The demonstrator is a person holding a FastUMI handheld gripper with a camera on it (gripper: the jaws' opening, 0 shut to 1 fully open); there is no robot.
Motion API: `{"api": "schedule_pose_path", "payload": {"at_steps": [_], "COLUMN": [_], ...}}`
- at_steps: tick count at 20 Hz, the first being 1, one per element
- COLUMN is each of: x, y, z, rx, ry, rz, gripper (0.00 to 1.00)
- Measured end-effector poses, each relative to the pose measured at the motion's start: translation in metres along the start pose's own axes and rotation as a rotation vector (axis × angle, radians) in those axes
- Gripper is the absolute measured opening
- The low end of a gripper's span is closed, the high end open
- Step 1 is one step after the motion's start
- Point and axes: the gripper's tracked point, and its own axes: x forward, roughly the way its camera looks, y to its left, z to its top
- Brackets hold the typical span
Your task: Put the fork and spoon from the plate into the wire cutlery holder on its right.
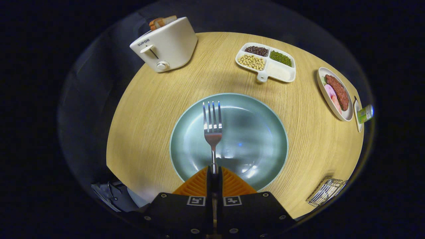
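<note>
While its two fingers are pressed together on the handle of the fork [212,127], the gripper [214,174] sits at the bottom centre of the frame, above the near rim of the plate [262,139]. The fork's handle runs straight up out of the closed fingers, and its tines point toward the upper part of the frame, ending over the far half of the plate. Whether the fork is lifted clear of the plate or resting on it cannot be told from this angle. The plate is round and pale blue-green, lying in the middle of a round wooden table [149,109], with glints of light on its glaze near the fingers.

At the lower right of the frame, near the table's edge, stands the wire cutlery holder [326,192], well apart from the plate. At the upper left sits a white toaster [165,44] with slices of bread [161,22] standing in its slot. Right of centre at the top lies a white divided tray [265,63] holding dark beans, green beans, pale yellow beans and one white section. Further right, at the table's edge, is an oval dish [333,106] with slices of meat, and just beside it a small green-labelled packet [365,114].
</note>
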Motion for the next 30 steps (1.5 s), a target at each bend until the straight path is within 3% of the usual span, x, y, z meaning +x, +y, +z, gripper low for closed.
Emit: {"api": "schedule_pose_path", "payload": {"at_steps": [8, 16, 30], "x": [-0.05, -0.11, -0.161], "y": [-0.034, -0.092, -0.211], "z": [0.003, -0.03, -0.122], "rx": [0.052, 0.175, 0.384], "ry": [-0.165, -0.267, -0.28], "rz": [-0.041, -0.101, -0.263], "gripper": [0.05, 0.05, 0.05]}}
